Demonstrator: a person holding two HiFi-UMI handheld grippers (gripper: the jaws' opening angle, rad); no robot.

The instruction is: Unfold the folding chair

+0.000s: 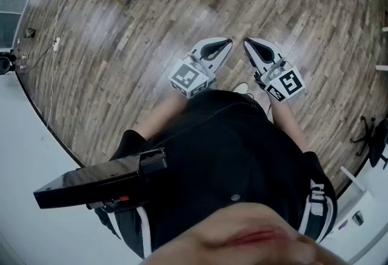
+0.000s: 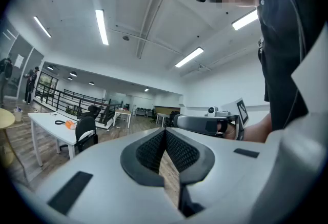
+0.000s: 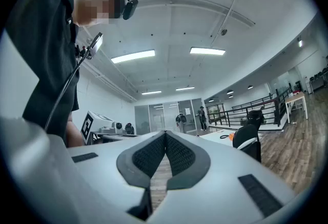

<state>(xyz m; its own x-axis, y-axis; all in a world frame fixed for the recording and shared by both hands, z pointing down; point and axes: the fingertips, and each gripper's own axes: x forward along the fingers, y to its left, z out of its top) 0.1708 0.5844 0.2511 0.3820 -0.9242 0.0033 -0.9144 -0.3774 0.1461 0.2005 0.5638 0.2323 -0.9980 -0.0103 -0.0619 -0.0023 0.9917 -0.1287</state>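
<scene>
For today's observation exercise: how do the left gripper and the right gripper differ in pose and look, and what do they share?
The left gripper slants up-right in the head view, the right gripper up-left, so their tips converge. The left gripper's marker cube sits at its lower left, the right gripper's marker cube at its lower right, with another pattern. Both are shut, empty, above the floor.

No word, number or brand is coming through legibly anywhere. The left cube (image 1: 190, 80) and the right cube (image 1: 287, 84) are showing only black-and-white square marker patterns, not letters. White print (image 1: 316, 196) is running down the near right edge of the person's dark garment (image 1: 242, 154), too blurred to make out. A pale sheet (image 3: 188, 110) is hanging on the far glass doors and a notice (image 2: 19, 60) on the far left wall, both too small to read
</scene>
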